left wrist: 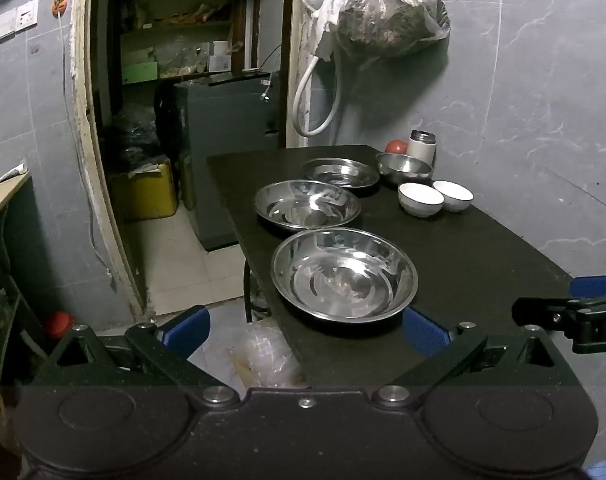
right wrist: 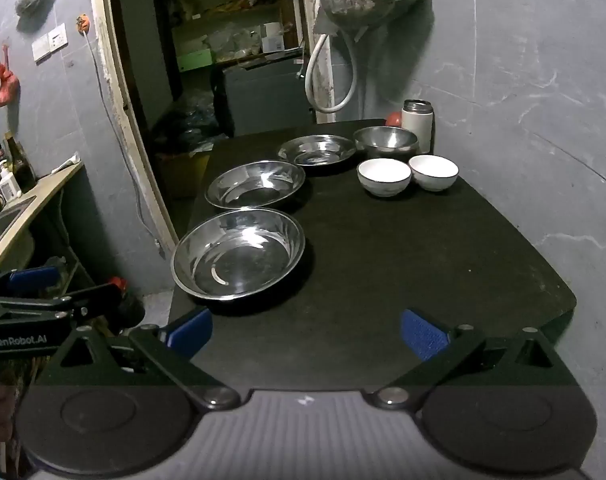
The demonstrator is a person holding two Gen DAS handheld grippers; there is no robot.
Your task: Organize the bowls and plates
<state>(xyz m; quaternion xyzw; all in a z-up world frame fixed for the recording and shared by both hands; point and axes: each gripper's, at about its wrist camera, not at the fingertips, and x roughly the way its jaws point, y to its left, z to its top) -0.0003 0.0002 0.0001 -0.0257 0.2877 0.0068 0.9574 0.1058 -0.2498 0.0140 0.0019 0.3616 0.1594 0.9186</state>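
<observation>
Three steel plates lie in a row along the left side of a black table (left wrist: 483, 264): the near plate (left wrist: 344, 275) (right wrist: 239, 254), the middle plate (left wrist: 308, 206) (right wrist: 255, 184) and the far plate (left wrist: 341, 172) (right wrist: 317, 149). A steel bowl (left wrist: 403, 167) (right wrist: 385, 141) and two white bowls (left wrist: 420, 199) (left wrist: 454, 195) (right wrist: 384, 176) (right wrist: 433, 172) stand at the far right. My left gripper (left wrist: 305, 330) is open and empty, just short of the near plate at the table's near left corner. My right gripper (right wrist: 305, 332) is open and empty over the table's near edge.
A white flask (left wrist: 422, 147) (right wrist: 417, 124) and a red round object (left wrist: 396, 147) stand at the far edge by the wall. A doorway (left wrist: 175, 120) with shelves opens to the left. A plastic bag (left wrist: 263, 356) lies on the floor below the table. A counter with a sink (right wrist: 19, 208) is at far left.
</observation>
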